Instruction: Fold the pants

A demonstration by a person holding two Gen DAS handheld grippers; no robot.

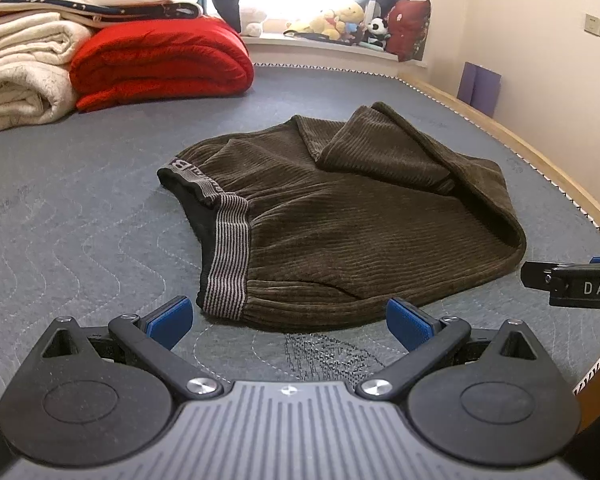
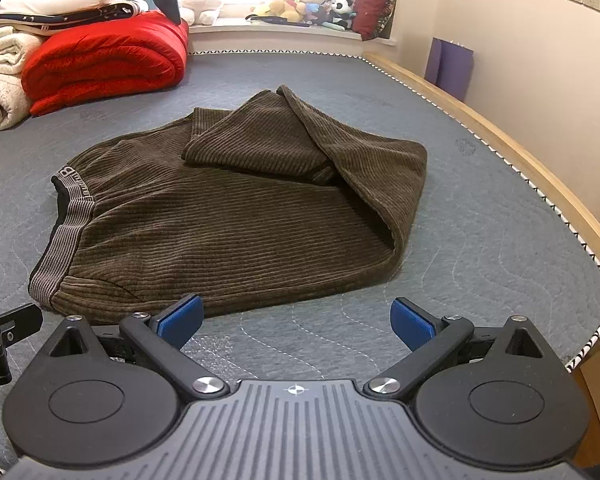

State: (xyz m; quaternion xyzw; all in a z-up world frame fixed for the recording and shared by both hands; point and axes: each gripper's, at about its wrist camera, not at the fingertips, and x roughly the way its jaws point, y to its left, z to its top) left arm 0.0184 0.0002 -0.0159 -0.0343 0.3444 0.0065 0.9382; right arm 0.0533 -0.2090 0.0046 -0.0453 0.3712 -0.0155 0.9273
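The brown corduroy pants (image 1: 340, 216), partly folded on the grey mattress (image 1: 80, 208), run lengthwise from 9 to 3 o'clock just ahead at 12 o'clock of the left gripper (image 1: 288, 324) and right gripper (image 2: 296, 320), both spread empty, the left nearer the striped waistband (image 1: 228, 256).

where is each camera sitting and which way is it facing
Left wrist view: sits on the left tongs, low over the mattress, facing the striped waistband end of the brown pants; its own open blue pads show, and the right tongs poke in at the right edge.
Right wrist view: sits on the right tongs, facing the pants' folded end; its open pads show, the left tongs at the left edge.
Both share the pants, the red blanket and the window sill toys.
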